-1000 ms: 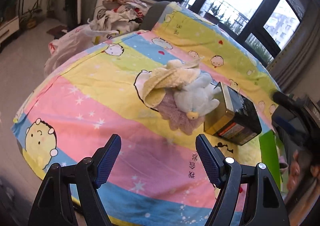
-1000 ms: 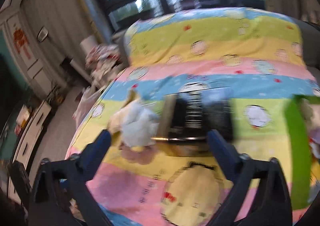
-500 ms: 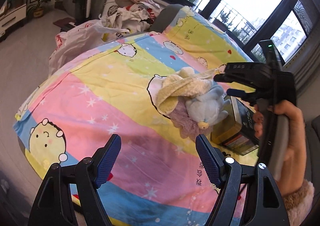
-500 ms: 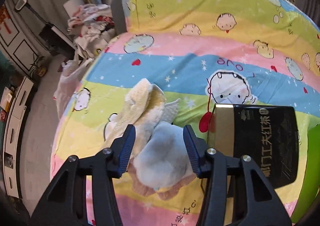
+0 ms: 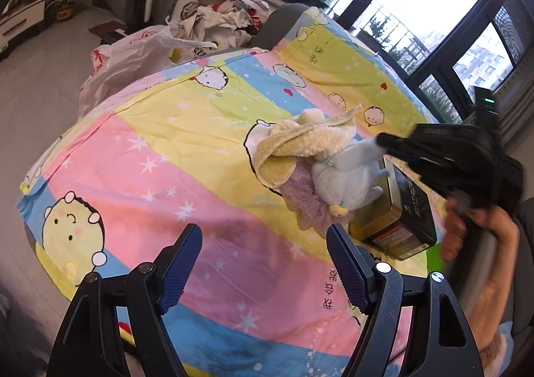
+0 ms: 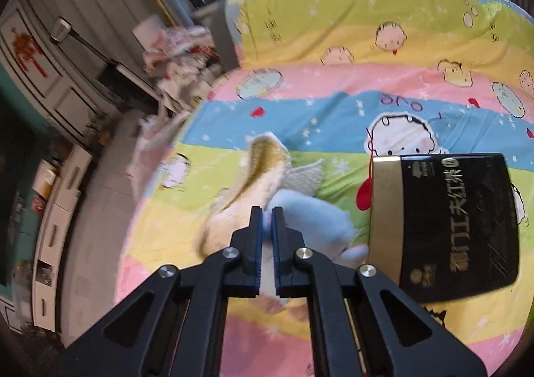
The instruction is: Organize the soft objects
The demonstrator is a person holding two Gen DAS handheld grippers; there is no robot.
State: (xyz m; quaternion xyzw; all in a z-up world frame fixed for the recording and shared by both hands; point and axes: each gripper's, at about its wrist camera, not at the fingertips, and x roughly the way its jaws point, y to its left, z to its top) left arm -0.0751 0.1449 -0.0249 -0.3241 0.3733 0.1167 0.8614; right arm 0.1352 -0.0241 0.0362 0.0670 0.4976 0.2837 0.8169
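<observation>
With our right gripper (image 6: pixel 266 220) fingers pinched on the blue plush (image 6: pixel 310 223) and left gripper (image 5: pixel 263 263) wide open, empty, lifting may drag the towel (image 5: pixel 300 146) along.

— What sort of room is it?
— A living space in daylight. Tall dark-framed windows (image 5: pixel 393 0) run along the far wall, with trees and buildings outside.
— And the floor?
— Pale, smooth floor (image 5: pixel 36 83). A potted plant (image 5: pixel 66 3) stands by a white low cabinet (image 5: pixel 20 20) at the left.
— Any furniture in the middle?
— A sofa under a striped cartoon-print sheet (image 5: pixel 160 160) (pink, yellow, blue, green). Beyond its far-left corner a heap of clothes (image 5: pixel 230 6) lies above a white plastic bag (image 5: pixel 133 50).
— The walls?
— White panelled doors (image 6: pixel 43 76), one bearing a red ornament (image 6: pixel 28 50).
</observation>
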